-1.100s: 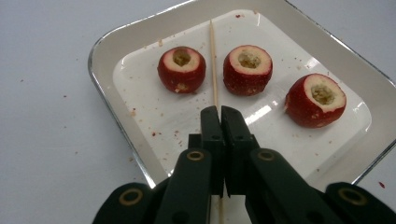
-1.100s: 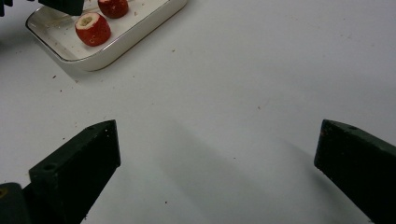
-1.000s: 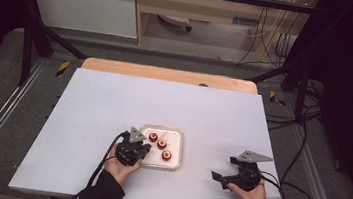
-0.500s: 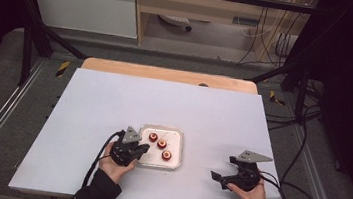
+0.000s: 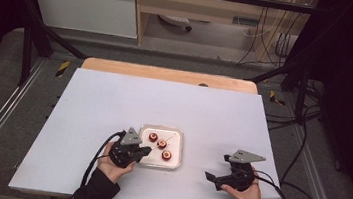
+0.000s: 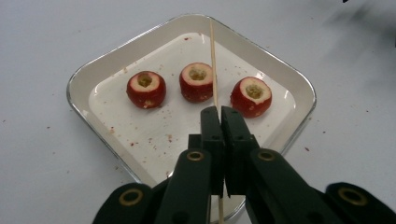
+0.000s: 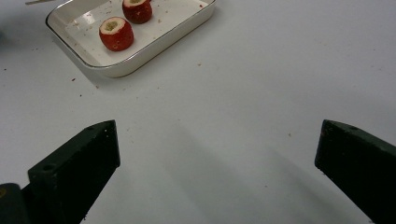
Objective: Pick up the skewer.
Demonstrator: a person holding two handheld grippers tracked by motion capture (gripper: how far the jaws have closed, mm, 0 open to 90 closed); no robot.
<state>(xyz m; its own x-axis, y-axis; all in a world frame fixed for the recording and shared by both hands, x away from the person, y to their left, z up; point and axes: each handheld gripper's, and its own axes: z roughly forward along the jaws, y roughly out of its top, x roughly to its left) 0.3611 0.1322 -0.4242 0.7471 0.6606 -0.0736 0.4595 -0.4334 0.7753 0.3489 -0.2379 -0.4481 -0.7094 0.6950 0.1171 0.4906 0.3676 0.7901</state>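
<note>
We grip a thin wooden skewer (image 6: pixel 213 60) in our left hand-held gripper (image 6: pixel 220 114), its jaws pinched tight on it. The skewer reaches out over a white tray (image 6: pixel 88 77), passing just beside the middle of three cored red fruits (image 6: pixel 197 81). Our right hand-held gripper (image 7: pixel 217 154) rests well apart on the pale worktop (image 7: pixel 261 70), jaws spread wide with nothing between them.

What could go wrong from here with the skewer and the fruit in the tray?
The thin skewer pinched in the left hand-held gripper may bend or snap if pushed hard. The three cored red fruits sit loose in the tray and could roll away from the tip. The right hand-held gripper stands open, apart from the tray, steadying nothing.
</note>
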